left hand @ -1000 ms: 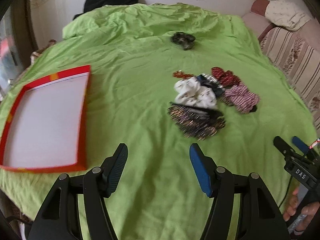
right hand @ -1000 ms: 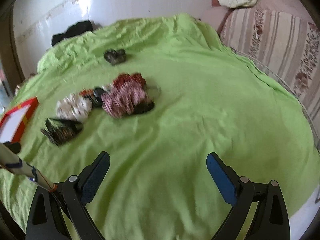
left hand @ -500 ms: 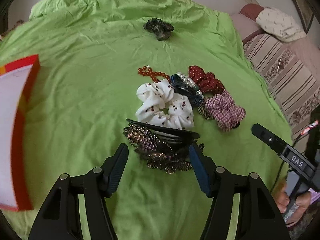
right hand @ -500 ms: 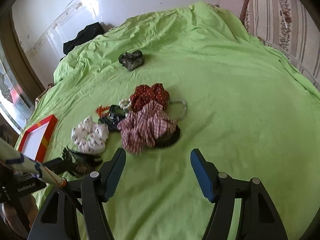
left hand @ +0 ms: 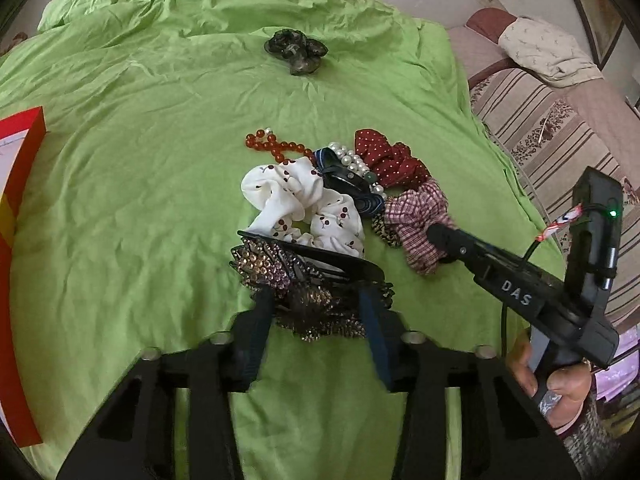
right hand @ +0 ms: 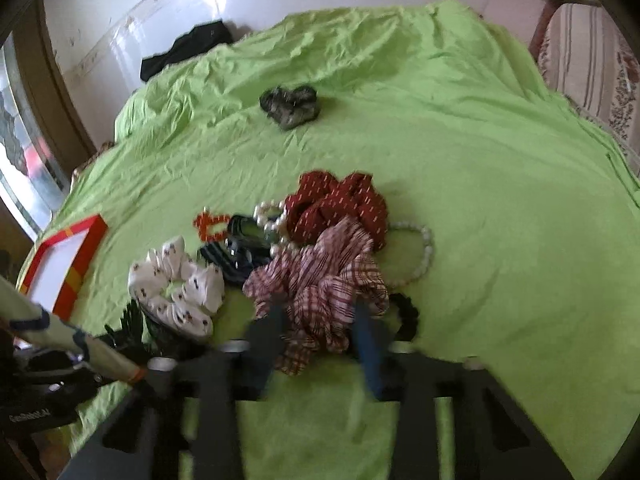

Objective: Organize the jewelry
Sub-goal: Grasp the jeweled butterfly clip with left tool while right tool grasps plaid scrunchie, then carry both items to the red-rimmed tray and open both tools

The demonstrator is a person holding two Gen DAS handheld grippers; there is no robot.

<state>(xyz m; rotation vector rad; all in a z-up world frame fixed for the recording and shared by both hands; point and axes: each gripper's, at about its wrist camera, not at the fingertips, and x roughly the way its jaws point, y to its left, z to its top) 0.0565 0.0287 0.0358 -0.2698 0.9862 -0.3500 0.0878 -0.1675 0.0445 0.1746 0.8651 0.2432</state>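
Observation:
A pile of accessories lies on the green bedsheet. My left gripper (left hand: 316, 304) is open, its fingers on either side of a sparkly rhinestone hair clip (left hand: 296, 280). Behind it lie a white cherry scrunchie (left hand: 296, 204), a red bead bracelet (left hand: 272, 146), pearls (left hand: 348, 158) and a dark red dotted scrunchie (left hand: 392, 164). My right gripper (right hand: 318, 312) is open, its fingers either side of a plaid scrunchie (right hand: 320, 276), which also shows in the left wrist view (left hand: 416, 220). A pearl strand (right hand: 424, 248) lies to its right.
A red-rimmed white tray (left hand: 16, 216) lies at the left; it also shows in the right wrist view (right hand: 64, 264). A dark scrunchie (left hand: 296, 50) sits alone farther back. A striped sofa (left hand: 552, 120) borders the bed's right side. Black cloth (right hand: 184, 48) lies by the wall.
Both grippers have moved forward into the pile. The left one now straddles the rhinestone clip, the right one straddles the plaid scrunchie, and both sets of jaws have narrowed.

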